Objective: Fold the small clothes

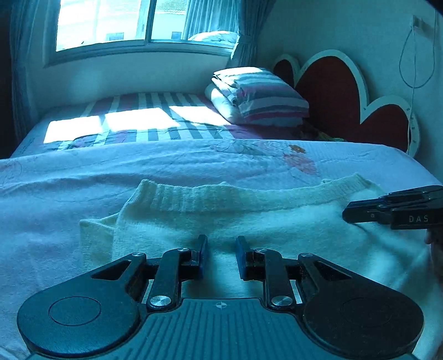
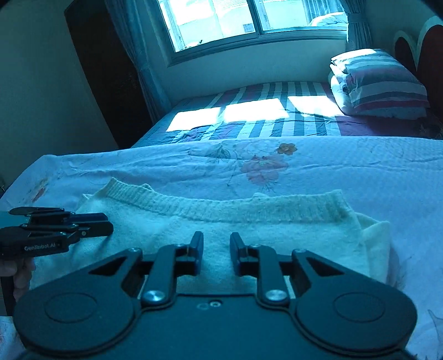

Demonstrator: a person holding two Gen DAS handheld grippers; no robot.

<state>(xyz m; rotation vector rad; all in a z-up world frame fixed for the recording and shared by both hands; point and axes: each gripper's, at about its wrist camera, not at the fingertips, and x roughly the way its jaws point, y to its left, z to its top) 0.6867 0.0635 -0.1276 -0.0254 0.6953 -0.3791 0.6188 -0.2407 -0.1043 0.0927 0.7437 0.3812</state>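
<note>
A small cream knitted sweater lies flat on the bed's pale floral sheet, ribbed hem at the far edge; it also shows in the right wrist view. My left gripper is open and empty, low over the sweater's near left part. It shows from the side at the left in the right wrist view. My right gripper is open and empty over the sweater's near right part. It shows from the side at the right in the left wrist view. A folded sleeve sticks out at the right.
The pale floral sheet covers the near bed. Beyond it lies a striped bedspread with a folded striped quilt and pillow by a red heart-shaped headboard. A window sits behind, and a dark wardrobe stands at the left.
</note>
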